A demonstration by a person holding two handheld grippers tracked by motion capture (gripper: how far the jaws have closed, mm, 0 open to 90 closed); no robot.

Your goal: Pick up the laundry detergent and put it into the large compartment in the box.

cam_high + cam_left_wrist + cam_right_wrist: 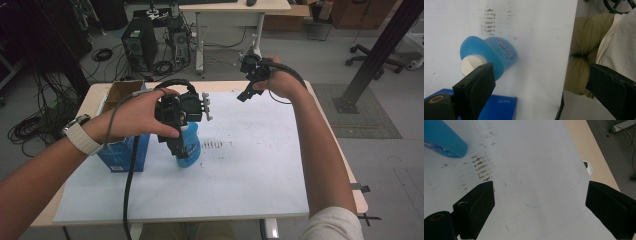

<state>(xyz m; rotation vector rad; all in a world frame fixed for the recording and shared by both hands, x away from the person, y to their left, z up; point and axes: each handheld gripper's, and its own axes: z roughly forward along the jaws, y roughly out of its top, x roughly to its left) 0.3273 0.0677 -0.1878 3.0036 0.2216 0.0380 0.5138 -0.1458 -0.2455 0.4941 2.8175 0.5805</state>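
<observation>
Blue bottle (pixel 490 53) label too blurred to read, left gripper (pixel 539 82) and right gripper (pixel 539 202) jaws wide apart, empty.

Counted on the table: one translucent blue plastic bottle (pixel 189 147) with one white screw cap (pixel 471 65); one blue cardboard box (pixel 122 152) with open brown flaps; one large white paper sheet (pixel 240 185) spread over one light wooden tabletop (pixel 320 107), marked with one patch of brown smudges (pixel 481 168). Two black two-jaw handheld grippers: left gripper (pixel 175 145), right gripper (pixel 245 95), each with one trailing black cable. Two hands, one white wristwatch (pixel 82 135). On the floor beyond: one black computer tower (pixel 139 47), one white desk (pixel 235 10), one black office-chair base (pixel 372 57).
</observation>
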